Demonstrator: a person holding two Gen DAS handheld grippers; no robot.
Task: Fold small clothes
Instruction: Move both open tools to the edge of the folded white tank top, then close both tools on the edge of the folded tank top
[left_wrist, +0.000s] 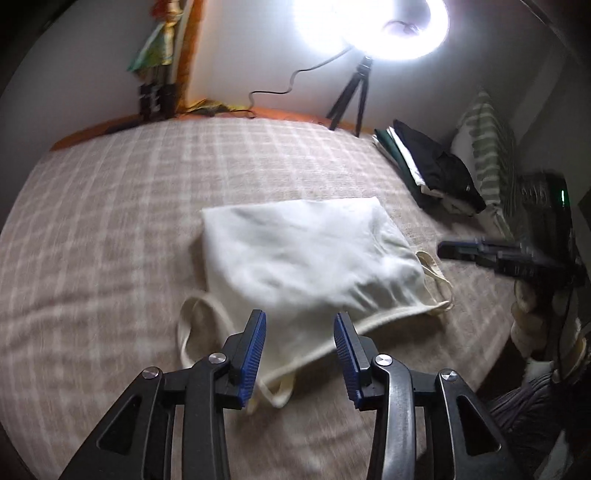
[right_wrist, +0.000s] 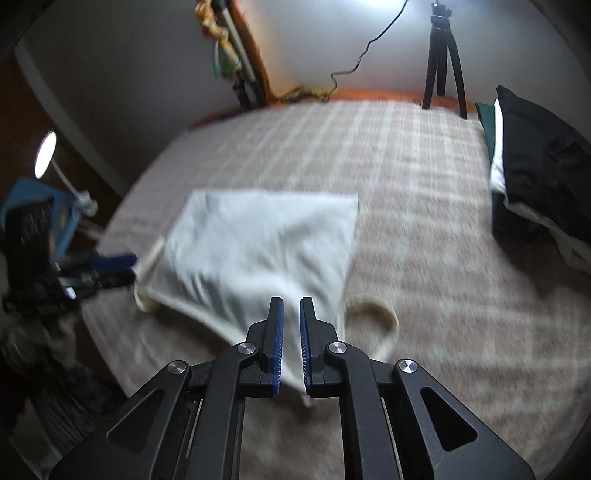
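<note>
A cream strappy top (left_wrist: 306, 258) lies folded over on the checked bedspread (left_wrist: 110, 221); its straps stick out at the near edge. It also shows in the right wrist view (right_wrist: 258, 243). My left gripper (left_wrist: 300, 325) is open and empty, just above the top's near hem. My right gripper (right_wrist: 291, 314) has its jaws a narrow gap apart with nothing between them, hovering over the top's near edge. The right gripper also shows at the right in the left wrist view (left_wrist: 480, 251), and the left gripper at the left in the right wrist view (right_wrist: 110, 269).
A pile of folded dark and white clothes (left_wrist: 428, 166) lies at the right of the bed, next to a striped pillow (left_wrist: 487, 147). A ring light (left_wrist: 373, 26) on a small tripod (left_wrist: 351, 99) stands at the far edge. A cable (left_wrist: 273, 92) runs along the wall.
</note>
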